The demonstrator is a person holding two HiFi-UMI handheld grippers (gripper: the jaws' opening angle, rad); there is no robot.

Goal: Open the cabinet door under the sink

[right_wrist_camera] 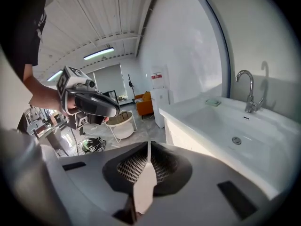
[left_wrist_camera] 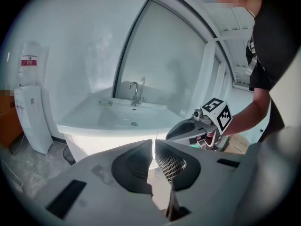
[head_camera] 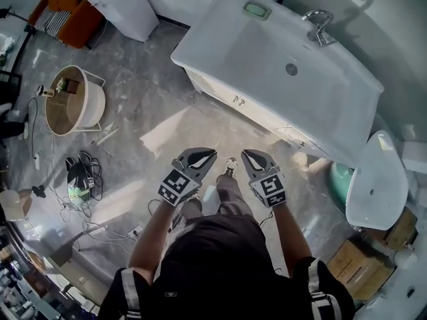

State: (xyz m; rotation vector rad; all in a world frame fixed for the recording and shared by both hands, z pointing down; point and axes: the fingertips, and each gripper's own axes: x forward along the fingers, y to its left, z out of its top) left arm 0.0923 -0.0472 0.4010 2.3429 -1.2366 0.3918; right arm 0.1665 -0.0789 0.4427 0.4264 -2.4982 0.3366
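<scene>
Both grippers are held up side by side over the grey marbled floor, well short of the vanity. The left gripper has its two fingers pressed together with nothing between them, and the right gripper is likewise closed on nothing. Each shows the other off to its side in its own view. The person's trouser leg and shoe show between and just below them. The cabinet door sits in the white front under the sink, flush with that front, with a pair of small handles near its middle (only a narrow strip of the front shows from above, because the basin overhangs it). Only a stretch of open floor lies between the grippers and that front. On the basin a chrome faucet stands at the back edge, a pale green soap dish lies in the far corner, and the drain is in the bowl. Just past the sink's right end stands a white toilet with a teal bin tucked between the two, and cardboard boxes lie nearer the person. To the left, well apart from the cabinet, are a round white side table, a dark bundle with tangled cables, an orange chair and a white water dispenser.
</scene>
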